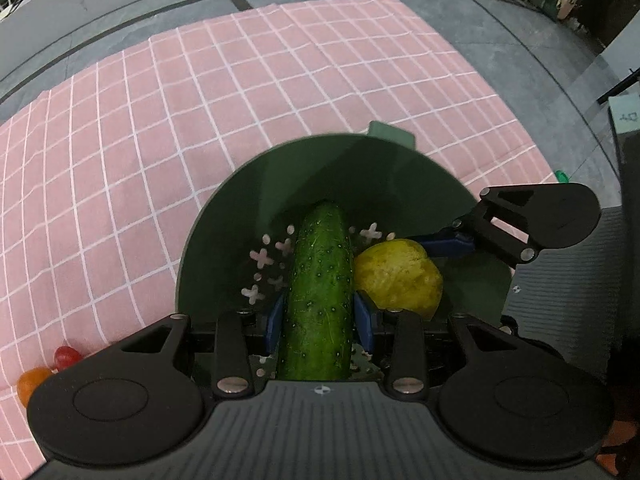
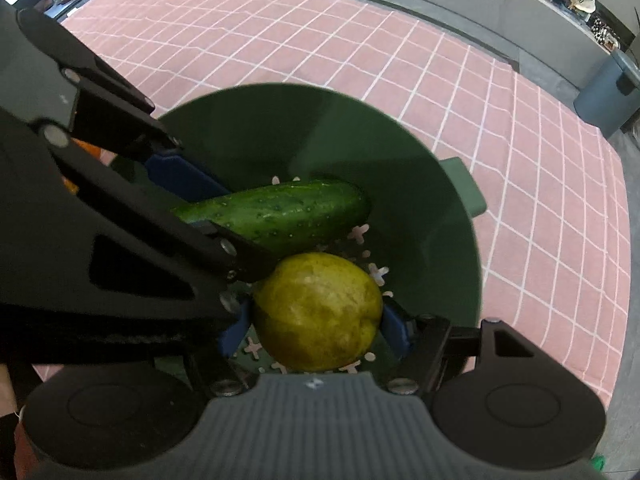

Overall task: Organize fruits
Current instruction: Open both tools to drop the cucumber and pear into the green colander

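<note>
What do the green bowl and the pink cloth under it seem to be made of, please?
Bowl: probably moulded plastic, matte dark green; smooth uniform walls, a cast tab handle and cross-shaped drain holes punched through the bottom. Cloth: apparently woven fabric, pink with a white grid; soft creases and a slightly wavy edge suggest textile rather than a rigid mat.

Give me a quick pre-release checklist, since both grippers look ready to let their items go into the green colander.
1. Left gripper grips the cucumber between its blue pads: ok.
2. Right gripper grips the yellow-green pear: ok.
3. Both items sit inside the green colander, not over its rim: ok.
4. Cucumber and pear are apart enough to release separately: not ok, they lie right beside each other, possibly touching.
5. Items rest on the colander floor: cannot tell, their undersides are hidden.
6. Remaining produce is located: ok, a red tomato and an orange fruit lie on the pink checked cloth.
</note>
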### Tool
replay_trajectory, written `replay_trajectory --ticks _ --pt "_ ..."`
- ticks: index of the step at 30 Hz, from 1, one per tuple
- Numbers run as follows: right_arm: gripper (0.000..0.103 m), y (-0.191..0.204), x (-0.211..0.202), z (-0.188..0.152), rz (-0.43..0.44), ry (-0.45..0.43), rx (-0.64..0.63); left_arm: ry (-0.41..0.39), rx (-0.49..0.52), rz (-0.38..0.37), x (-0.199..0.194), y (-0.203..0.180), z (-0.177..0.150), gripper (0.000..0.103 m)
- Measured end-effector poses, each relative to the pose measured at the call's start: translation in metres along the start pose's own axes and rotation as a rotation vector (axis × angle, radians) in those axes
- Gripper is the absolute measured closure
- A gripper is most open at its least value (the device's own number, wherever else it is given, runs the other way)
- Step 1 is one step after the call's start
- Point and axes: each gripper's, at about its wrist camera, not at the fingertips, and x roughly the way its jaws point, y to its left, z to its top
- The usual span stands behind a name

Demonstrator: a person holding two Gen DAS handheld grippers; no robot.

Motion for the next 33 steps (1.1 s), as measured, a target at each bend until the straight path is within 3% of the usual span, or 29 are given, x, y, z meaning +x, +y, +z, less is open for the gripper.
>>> replay_trajectory --ticks 7,16,22,28,33 --pt "0.036 0.013 -0.009 0.003 -0.004 0.011 -0.049 0.035 -0.043 0.001 0.008 0.007 -0.004 0.060" --pt "0.025 0.019 -0.037 0.000 -0.048 -0.014 -0.042 -0.031 -0.041 -0.021 -0.029 -0.001 -0.012 0.054" --pt "0.022 0.030 -0.079 -0.005 -0.090 -0.123 -0.005 -0.136 -0.009 0.005 -0.080 0.003 -0.034 0.054" --pt "0.021 0.067 -0.111 -0.011 -0.048 -0.268 0.073 -0.259 0.025 0.102 -0.130 0.021 -0.066 0.054" --pt "0.021 0.109 -0.122 -0.017 0.022 -0.363 0.124 -0.312 0.078 0.170 -0.149 0.038 -0.098 0.054"
